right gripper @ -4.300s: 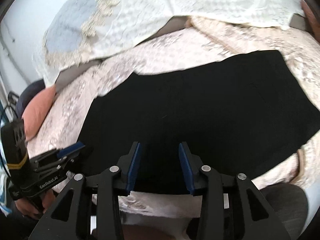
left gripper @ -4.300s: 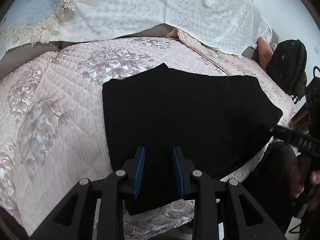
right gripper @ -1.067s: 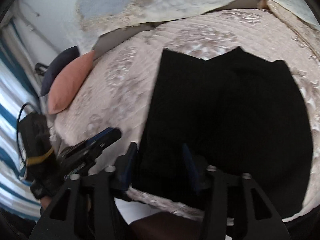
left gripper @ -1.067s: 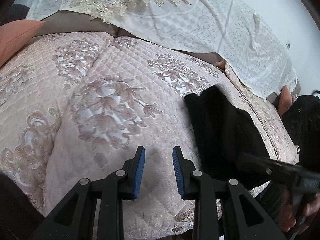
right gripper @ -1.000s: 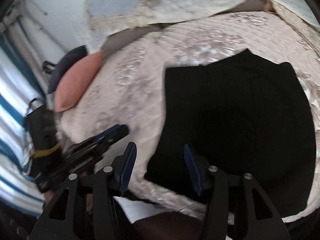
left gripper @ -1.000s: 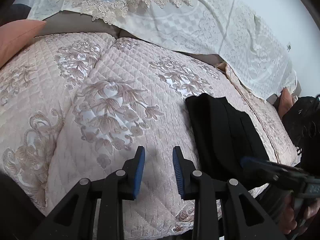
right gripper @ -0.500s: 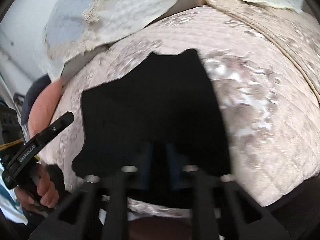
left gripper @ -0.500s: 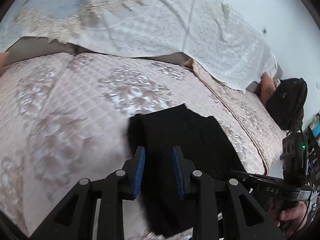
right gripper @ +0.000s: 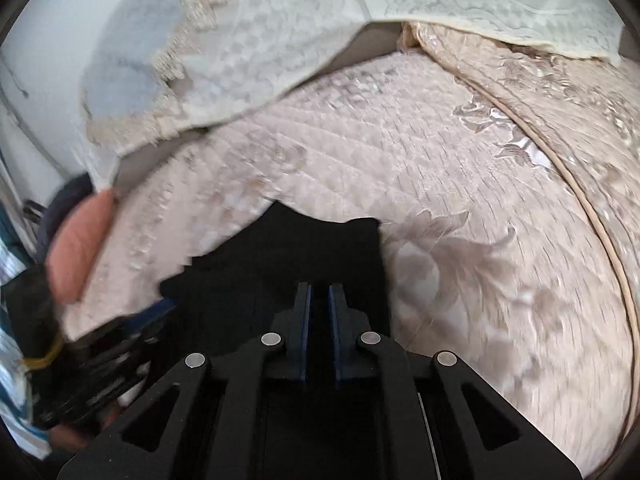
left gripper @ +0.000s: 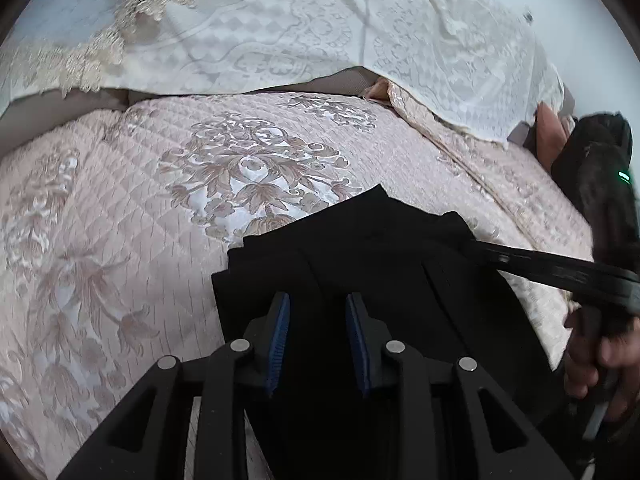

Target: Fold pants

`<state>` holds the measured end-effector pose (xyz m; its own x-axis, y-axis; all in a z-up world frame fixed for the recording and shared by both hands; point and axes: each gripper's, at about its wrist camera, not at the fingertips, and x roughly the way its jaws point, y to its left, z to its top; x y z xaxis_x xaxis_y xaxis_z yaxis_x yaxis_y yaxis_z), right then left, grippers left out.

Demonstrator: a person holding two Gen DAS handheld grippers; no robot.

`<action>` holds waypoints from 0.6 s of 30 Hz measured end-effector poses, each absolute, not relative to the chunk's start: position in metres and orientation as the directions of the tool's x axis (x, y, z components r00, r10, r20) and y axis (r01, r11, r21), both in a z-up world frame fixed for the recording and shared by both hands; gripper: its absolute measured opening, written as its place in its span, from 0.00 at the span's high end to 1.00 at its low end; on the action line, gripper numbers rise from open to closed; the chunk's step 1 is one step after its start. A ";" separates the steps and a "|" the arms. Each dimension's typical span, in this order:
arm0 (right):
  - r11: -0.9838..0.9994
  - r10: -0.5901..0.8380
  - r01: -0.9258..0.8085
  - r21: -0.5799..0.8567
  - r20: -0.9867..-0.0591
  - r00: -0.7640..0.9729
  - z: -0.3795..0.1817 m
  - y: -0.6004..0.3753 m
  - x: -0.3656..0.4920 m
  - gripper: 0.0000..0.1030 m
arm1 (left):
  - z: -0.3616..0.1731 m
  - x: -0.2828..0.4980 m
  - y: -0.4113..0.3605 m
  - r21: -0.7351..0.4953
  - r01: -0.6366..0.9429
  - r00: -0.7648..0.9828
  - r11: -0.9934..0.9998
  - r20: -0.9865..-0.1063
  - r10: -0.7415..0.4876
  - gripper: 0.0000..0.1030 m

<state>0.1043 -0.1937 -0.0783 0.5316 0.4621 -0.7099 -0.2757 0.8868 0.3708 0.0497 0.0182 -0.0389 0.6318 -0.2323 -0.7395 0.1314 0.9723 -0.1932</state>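
Bed with a quilted pink floral cover; lace sheet draped over the headboard end; white wall behind. An orange cushion lies at the bed's edge.

Pants: black, already folded to a compact packet, lying at the near edge of the bed, right under both tools. In the left wrist view the packet's long axis runs away from the near edge, toward the lace; its far end shows two uneven corners. Layered edges show on its left side.

Left tool: jaws part open and widening slightly, hovering over the near left part of the packet. Black cloth fills the gap behind the blue pads, but I cannot tell that the pads press on anything; it reads as empty.

Right tool: jaws nearly together, only a thin slit between the pads. It points at the packet's right side. Cloth is dark against dark, so whether a fold is pinched there I cannot tell. In the left view its arm reaches in from the right, its tip at the far right corner. A hand grips its handle.

Judgement: both tools sit at the near end, left tool more central. A further fold would go along the long axis, near end carried toward the far one.
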 end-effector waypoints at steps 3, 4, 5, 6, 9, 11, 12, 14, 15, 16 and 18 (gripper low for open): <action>0.875 0.483 -0.255 0.411 -0.712 0.511 -0.090 -0.203 0.119 0.93 | -0.040 0.054 0.015 -0.168 0.147 0.631 0.975 -0.743 -0.224 0.65; 0.871 0.491 -0.254 0.421 -0.706 0.511 -0.088 -0.208 0.119 0.92 | -0.039 0.055 0.014 -0.167 0.152 0.631 0.974 -0.742 -0.226 0.63; 0.873 0.487 -0.254 0.416 -0.703 0.518 -0.085 -0.211 0.116 0.91 | -0.040 0.055 0.014 -0.169 0.158 0.630 0.973 -0.741 -0.231 0.61; 0.881 0.471 -0.253 0.399 -0.704 0.531 -0.083 -0.213 0.111 0.88 | -0.040 0.055 0.014 -0.167 0.162 0.632 0.972 -0.739 -0.233 0.61; 0.894 0.447 -0.265 0.361 -0.699 0.558 -0.076 -0.220 0.088 0.75 | -0.038 0.051 0.014 -0.165 0.159 0.644 0.973 -0.730 -0.229 0.61; 0.879 0.477 -0.284 0.384 -0.683 0.553 -0.074 -0.223 0.068 0.75 | -0.033 0.043 0.017 -0.178 0.140 0.655 0.974 -0.721 -0.226 0.61; 0.878 0.479 -0.298 0.375 -0.683 0.551 -0.073 -0.223 0.054 0.75 | -0.031 0.039 0.019 -0.181 0.136 0.660 0.974 -0.717 -0.225 0.61; 0.888 0.458 -0.325 0.326 -0.690 0.560 -0.071 -0.215 0.034 0.75 | -0.025 0.024 0.021 -0.182 0.129 0.669 0.975 -0.709 -0.221 0.61; 0.893 0.444 -0.343 0.291 -0.694 0.567 -0.070 -0.211 0.020 0.75 | -0.022 0.015 0.021 -0.190 0.129 0.672 0.973 -0.705 -0.227 0.61; 0.896 0.435 -0.352 0.271 -0.696 0.571 -0.070 -0.207 0.013 0.75 | -0.019 0.005 0.021 -0.198 0.134 0.673 0.971 -0.702 -0.235 0.61; 0.903 0.412 -0.361 0.232 -0.700 0.583 -0.071 -0.200 -0.004 0.75 | -0.014 -0.015 0.018 -0.197 0.152 0.672 0.969 -0.698 -0.247 0.61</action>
<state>-0.0038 -0.2005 -0.0708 0.5826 0.4124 -0.7004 -0.3610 0.9033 0.2316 -0.0147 0.0176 -0.0142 0.6724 -0.2472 -0.6977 0.1519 0.9686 -0.1968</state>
